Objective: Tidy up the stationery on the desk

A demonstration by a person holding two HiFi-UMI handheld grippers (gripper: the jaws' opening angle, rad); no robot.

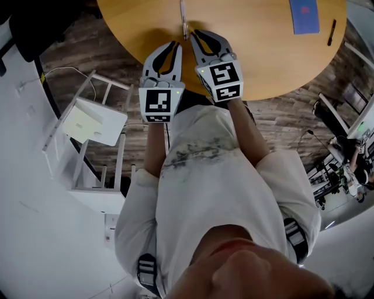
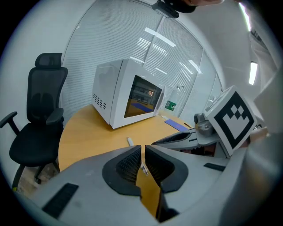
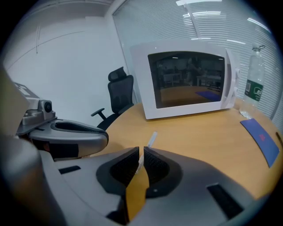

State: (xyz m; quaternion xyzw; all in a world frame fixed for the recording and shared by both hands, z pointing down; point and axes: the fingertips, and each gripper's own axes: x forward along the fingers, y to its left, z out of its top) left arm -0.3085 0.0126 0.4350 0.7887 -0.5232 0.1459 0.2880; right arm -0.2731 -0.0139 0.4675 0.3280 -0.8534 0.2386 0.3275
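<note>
A white pen [image 1: 183, 20] lies on the round wooden desk [image 1: 251, 52], just beyond both grippers; it also shows as the pen [image 2: 130, 141] and the pen [image 3: 151, 139]. Far right lie a blue notebook [image 1: 304, 16] and a black pen [image 1: 331, 32]. My left gripper [image 1: 173, 45] hovers at the desk's near edge, jaws shut on nothing, as the left gripper view [image 2: 143, 148] confirms. My right gripper [image 1: 196, 34] sits beside it, slightly further forward, also shut and empty [image 3: 141, 152], its tips close to the white pen's near end.
A white microwave [image 3: 190, 79] stands at the back of the desk, with a clear bottle [image 3: 254, 73] to its right. A black office chair [image 2: 37, 114] stands at the desk's left. A white rack [image 1: 93, 120] stands on the floor to my left.
</note>
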